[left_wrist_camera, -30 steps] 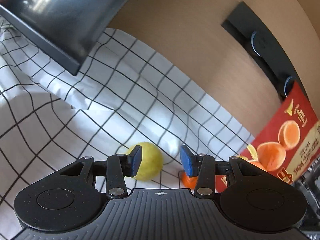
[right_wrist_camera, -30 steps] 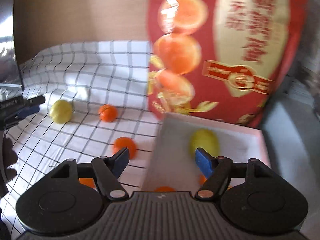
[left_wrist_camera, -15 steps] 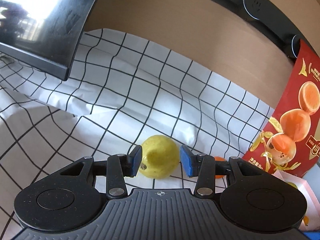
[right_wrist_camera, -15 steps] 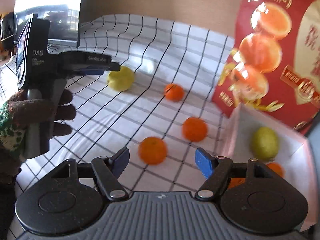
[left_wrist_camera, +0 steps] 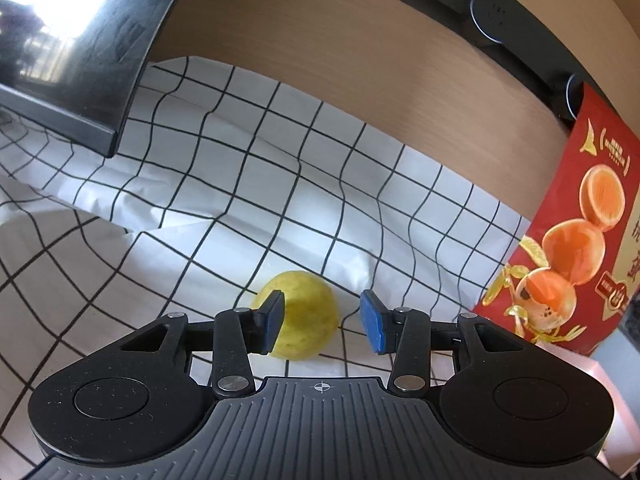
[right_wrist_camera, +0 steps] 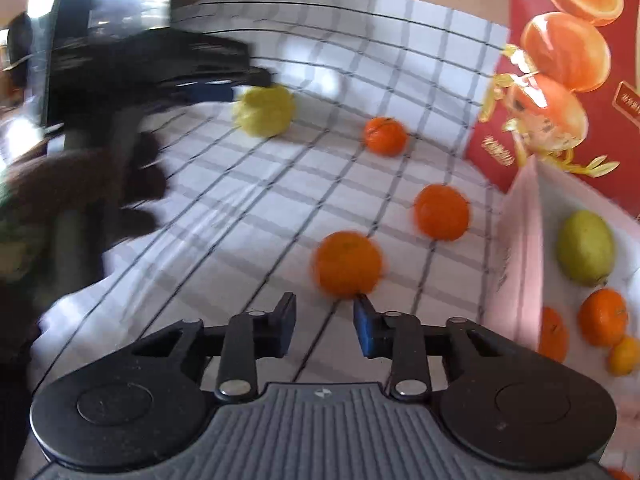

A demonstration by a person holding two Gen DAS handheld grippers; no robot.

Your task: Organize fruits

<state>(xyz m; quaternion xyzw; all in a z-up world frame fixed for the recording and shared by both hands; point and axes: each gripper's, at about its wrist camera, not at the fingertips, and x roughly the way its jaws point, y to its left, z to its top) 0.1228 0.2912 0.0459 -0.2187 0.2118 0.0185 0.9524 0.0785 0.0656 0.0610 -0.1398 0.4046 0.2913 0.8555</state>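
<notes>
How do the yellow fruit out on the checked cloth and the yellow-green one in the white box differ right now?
The yellow fruit on the cloth is rounder and plain yellow; the boxed fruit is longer and greener. The cloth fruit lies alone on the checked cloth with the left gripper open around it, its pads apart from the skin; the boxed fruit sits in the white box beside small oranges, with no gripper near. Both are whole and unpeeled.

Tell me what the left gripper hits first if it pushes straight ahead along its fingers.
Most likely the yellow fruit: it lies on the checked cloth just ahead of the left gripper, slightly toward its left finger. Exact depth is unclear.
</notes>
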